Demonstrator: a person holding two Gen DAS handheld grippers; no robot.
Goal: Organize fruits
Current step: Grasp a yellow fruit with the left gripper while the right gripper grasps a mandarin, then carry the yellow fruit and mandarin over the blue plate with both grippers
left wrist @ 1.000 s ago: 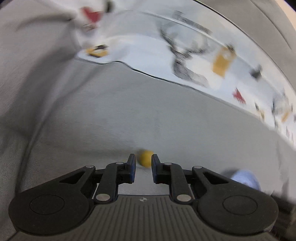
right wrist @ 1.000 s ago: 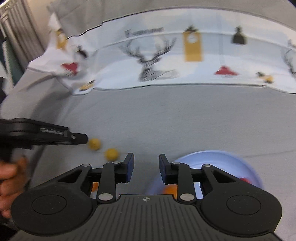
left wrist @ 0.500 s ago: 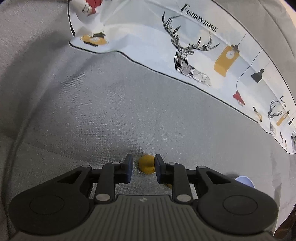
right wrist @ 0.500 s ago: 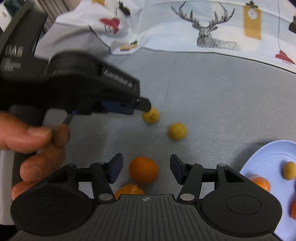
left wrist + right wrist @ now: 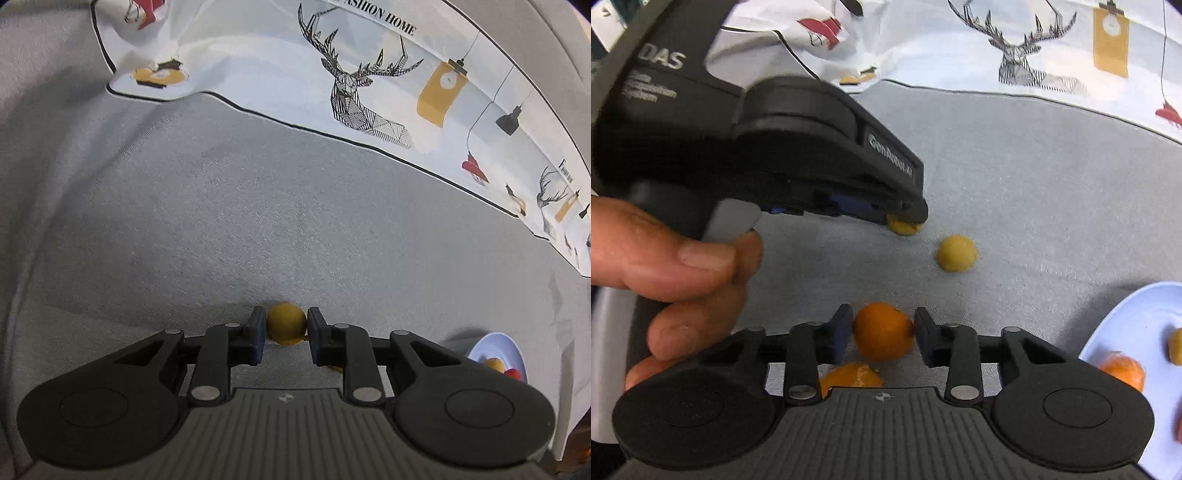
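On a grey fabric surface [image 5: 258, 221], two handheld grippers work side by side among scattered fruit. Farthest left in the right wrist view, a person's hand [image 5: 676, 280] wraps the handle of the left gripper [image 5: 286, 328]. Its jaws sit either side of a small yellow fruit [image 5: 286, 326] resting on the fabric, pads touching it or very nearly, so it is clasped around that fruit. Just to the right lies a second small yellow fruit [image 5: 956, 253], on its own. Nearer the camera, the right gripper [image 5: 882, 334] has an orange fruit [image 5: 882, 336] between its jaws, which are closing with both pads against its sides. A peeled orange piece [image 5: 849, 376] lies just below it. At far right, a pale blue plate [image 5: 1126, 325] holds more orange and yellow fruit. A white cloth with deer prints [image 5: 369, 74] runs across the back.
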